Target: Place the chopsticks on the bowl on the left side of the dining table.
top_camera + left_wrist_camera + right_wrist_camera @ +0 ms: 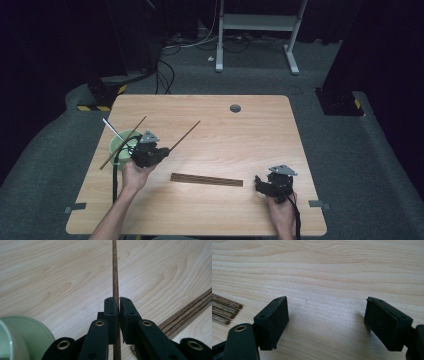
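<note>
While the left claw [117, 315] is pressing its two black pads together on one thin brown stick [115, 270], the task is looking to be in its middle part. The stick is passing between the closed jaws and pointing away toward twelve o'clock in the left gripper view; in the high view it is running from the claw up toward one o'clock, lifted off the surface [240, 125]. Just at nine o'clock from this claw a pale green cup [121, 143] is standing, and one brown stick [123, 142] and a thin white rod [114, 130] are already leaning in it. I am judging that the held stick is going into the cup next. A flat row of the same sticks [206, 179] is lying in the middle of the surface, so several are waiting. The right claw [325, 322] is standing wide open and empty, low over the surface at three o'clock from the row. The sticks are looking long, straight, slim and dark brown, with wood grain.
</note>
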{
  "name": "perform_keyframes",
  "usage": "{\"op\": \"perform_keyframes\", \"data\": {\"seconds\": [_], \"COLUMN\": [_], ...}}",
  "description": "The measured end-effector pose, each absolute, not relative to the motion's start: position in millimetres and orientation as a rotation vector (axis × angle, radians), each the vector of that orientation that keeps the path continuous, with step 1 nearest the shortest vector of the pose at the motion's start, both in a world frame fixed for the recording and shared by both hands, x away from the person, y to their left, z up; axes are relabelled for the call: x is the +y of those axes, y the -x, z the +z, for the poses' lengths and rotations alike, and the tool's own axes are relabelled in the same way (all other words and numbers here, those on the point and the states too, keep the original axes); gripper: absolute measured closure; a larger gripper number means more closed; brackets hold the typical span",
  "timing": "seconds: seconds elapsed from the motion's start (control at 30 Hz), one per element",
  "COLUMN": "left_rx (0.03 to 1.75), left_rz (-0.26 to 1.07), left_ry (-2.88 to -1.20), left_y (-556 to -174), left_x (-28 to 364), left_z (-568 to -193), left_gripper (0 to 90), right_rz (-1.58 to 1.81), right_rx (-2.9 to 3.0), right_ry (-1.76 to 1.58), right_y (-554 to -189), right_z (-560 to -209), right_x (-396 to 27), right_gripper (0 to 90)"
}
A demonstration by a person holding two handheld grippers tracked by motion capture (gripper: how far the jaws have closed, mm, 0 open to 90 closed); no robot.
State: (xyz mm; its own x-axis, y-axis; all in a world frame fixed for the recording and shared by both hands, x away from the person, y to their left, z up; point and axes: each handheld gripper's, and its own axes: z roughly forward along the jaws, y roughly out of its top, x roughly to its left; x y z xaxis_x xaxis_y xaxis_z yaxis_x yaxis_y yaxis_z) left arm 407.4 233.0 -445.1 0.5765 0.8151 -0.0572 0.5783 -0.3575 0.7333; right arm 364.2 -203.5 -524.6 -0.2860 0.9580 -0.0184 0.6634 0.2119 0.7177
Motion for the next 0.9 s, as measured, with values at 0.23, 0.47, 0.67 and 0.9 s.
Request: {"op": "perform_keyframes", "data": {"seconds": [0.23,0.47,0.67,0.9], "left_rx": [1.130,1.154,1.177,1.211], "left_rz": [0.423,0.436,0.459,0.479], "left_ry": [-2.060,-2.041,-2.031,-2.015], "left_y": [-403,-398,-394,-391], "left_x": [247,262,274,288], "left_z": [-439,-434,-429,-427], "left_gripper": [84.1,84.0,84.1,84.1], "right_rz": [0.841,0.842,0.841,0.842], "right_rx": [2.027,2.027,2.027,2.027], "right_ry": [-1.498,-1.498,-1.499,-1.498], "right_y": [-364,-364,-364,-364], "right_z": [-525,-525,-525,-525], "right_x": [-204,-204,-204,-204], "right_gripper": [19.1,19.1,19.1,19.1]}}
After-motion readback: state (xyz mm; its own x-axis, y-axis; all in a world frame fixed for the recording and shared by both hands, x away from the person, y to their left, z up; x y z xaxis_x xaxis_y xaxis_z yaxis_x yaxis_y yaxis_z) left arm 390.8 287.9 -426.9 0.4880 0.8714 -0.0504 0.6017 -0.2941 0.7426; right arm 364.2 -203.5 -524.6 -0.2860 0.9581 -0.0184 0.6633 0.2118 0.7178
